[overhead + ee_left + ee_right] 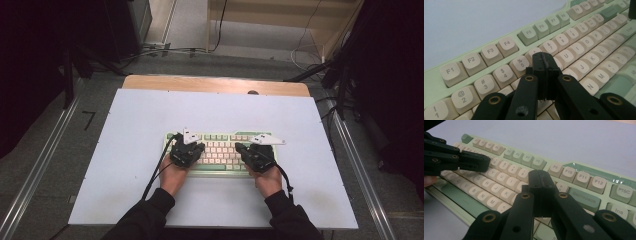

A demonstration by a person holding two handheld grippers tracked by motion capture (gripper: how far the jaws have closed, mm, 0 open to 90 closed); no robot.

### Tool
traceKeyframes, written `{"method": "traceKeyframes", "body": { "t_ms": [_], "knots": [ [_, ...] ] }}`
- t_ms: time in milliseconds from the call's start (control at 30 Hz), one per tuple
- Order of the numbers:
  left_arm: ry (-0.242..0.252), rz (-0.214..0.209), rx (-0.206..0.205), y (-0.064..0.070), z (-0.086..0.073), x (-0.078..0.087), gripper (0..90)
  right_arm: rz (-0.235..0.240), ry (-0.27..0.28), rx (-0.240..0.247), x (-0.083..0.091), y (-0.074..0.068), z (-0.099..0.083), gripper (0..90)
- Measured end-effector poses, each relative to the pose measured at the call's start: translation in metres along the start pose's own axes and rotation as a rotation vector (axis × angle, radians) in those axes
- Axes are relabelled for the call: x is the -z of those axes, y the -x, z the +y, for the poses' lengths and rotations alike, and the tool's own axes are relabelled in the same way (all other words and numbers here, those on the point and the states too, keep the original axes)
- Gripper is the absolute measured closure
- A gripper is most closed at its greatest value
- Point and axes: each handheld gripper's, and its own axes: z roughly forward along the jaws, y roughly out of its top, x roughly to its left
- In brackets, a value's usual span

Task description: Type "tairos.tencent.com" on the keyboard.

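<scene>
A pale green keyboard with cream keys lies near the middle of a white table, its long side facing the person. Both grippers hang over it, as if typing with closed tips. The left gripper has its jaws pressed together on nothing, the tip just above the number row near the 5 and 6 keys; whether it touches a key cannot be told. The right gripper is likewise clenched and empty, poised above the keys left of Backspace. In the high view the left gripper sits over the keyboard's left half and the right gripper over its right half. Progress cannot be judged: no key looks pressed down, and nothing shows what has been typed.
</scene>
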Motion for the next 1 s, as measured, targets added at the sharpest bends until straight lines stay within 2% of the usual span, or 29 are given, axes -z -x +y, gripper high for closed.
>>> {"method": "traceKeyframes", "body": {
  "t_ms": [467, 867, 1000],
  "knots": [
    [0.045, -0.034, 0.035, -0.003, 0.003, 0.015, 90.0, 0.002, 0.006, 0.001, 0.001, -0.001, 0.001, 87.3],
    [0.074, -0.023, 0.083, -0.019, -0.005, 0.038, 90.0, 0.005, 0.004, 0.006, 0.000, -0.002, 0.001, 87.3],
    [0.073, -0.011, 0.085, -0.024, -0.009, 0.044, 90.0, 0.005, 0.002, 0.008, -0.001, -0.002, 0.001, 87.3]
  ]
}}
